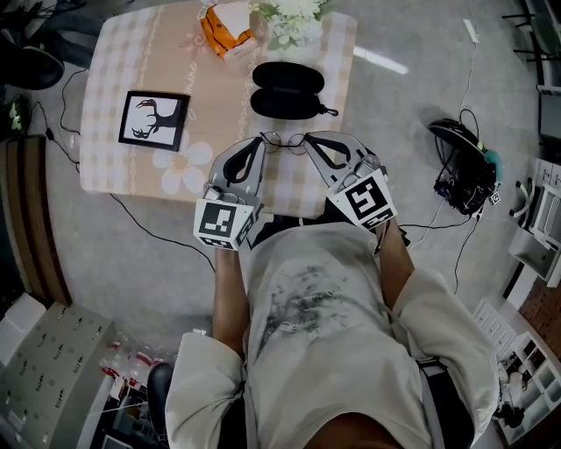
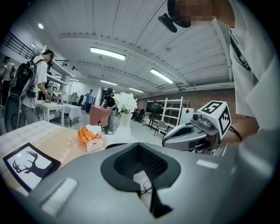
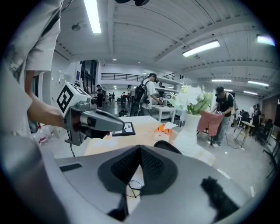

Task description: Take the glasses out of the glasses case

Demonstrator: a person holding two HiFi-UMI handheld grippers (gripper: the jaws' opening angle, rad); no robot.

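Nearest: the person's pale shirt [image 1: 324, 333], seated close to the near edge of the table [image 1: 123, 53], both forearms reaching forward.
Left side: the left tongs [image 1: 259, 140] are held low over the near edge, tips brought together with nothing pinched between them. The marker cube [image 1: 223, 224] sits at the rear.
Right side: the right tongs [image 1: 307, 138] mirror them, tips likewise together and clamped on nothing. They angle inward toward the left pair.
Task item: the glasses [image 1: 282, 140] have a thin wire frame. They lie on the checked cloth, out of the case, between the two sets of tips and just beside each. Whether either tip touches the frame, cannot tell. Each gripper view shows a lens through the gap behind the closed tips.
Case: the glasses case [image 1: 287, 89] is black and lies open with both halves side by side. It is farther up the table than the glasses, near them but apart.
Left of centre: a picture frame [image 1: 154, 120] with a deer-head silhouette lies flat, well apart from the glasses.
Far edge: an orange tissue pack [image 1: 223, 26] sits beside a vase of white flowers [image 1: 294, 19].
Floor, right: a tangle of cables and gear [image 1: 465, 167].
Room: bystanders [image 2: 33, 87] stand at other tables under strip lights.
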